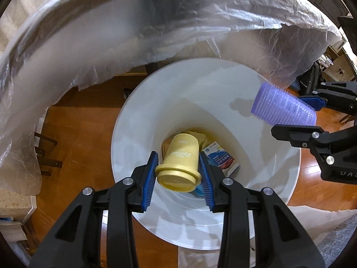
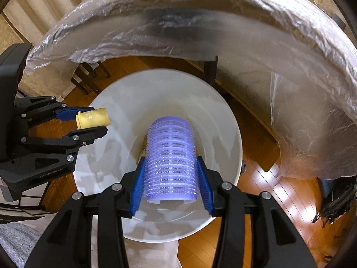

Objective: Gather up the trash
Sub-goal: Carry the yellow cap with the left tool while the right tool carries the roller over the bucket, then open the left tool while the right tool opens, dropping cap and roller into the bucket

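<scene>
The left gripper (image 1: 178, 174) holds a yellow plastic lidded cup (image 1: 180, 165) above the open white round plastic bin (image 1: 138, 120), where a blue-and-white printed paper packet (image 1: 219, 157) lies at the bottom, just right of the cup. To its right, over the same bin, the right gripper (image 2: 170, 176) holds a purple ridged cylindrical hair roller (image 2: 170, 158). A clear plastic sheet (image 1: 111, 31) over a table edge lies beyond both tools, past the bin.

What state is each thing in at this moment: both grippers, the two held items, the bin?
Left gripper: shut on yellow cup.
Yellow cup: held over the bin, lid on.
Right gripper: shut on purple hair roller.
Purple hair roller: held above the bin opening.
White bin: open, trash at the bottom.
</scene>
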### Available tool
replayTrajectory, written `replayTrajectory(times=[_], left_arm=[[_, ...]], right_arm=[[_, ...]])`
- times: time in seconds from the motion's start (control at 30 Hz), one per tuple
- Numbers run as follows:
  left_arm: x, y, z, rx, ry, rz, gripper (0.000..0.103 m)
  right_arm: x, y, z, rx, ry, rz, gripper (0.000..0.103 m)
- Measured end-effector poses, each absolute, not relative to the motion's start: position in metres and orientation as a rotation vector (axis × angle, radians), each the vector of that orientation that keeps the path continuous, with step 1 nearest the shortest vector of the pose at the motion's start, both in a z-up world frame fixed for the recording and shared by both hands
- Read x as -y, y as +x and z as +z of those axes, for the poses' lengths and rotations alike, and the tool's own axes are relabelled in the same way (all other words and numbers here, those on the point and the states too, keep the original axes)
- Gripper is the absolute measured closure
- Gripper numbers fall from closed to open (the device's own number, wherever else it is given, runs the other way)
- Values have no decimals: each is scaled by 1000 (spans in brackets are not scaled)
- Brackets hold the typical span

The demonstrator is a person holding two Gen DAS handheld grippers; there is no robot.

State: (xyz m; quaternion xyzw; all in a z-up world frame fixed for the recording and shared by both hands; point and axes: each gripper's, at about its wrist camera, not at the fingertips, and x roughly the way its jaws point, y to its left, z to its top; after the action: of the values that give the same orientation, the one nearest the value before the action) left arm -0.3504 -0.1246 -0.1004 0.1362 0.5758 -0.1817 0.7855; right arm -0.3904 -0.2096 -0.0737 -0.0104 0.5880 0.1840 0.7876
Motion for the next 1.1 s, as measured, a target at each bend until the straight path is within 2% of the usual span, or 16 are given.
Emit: replayTrajectory(times=[1.1], left_arm=[[132, -344, -127, -1315, 369, -377, 65]], right_arm=[[198, -383, -93, -1332, -58, 358, 60]])
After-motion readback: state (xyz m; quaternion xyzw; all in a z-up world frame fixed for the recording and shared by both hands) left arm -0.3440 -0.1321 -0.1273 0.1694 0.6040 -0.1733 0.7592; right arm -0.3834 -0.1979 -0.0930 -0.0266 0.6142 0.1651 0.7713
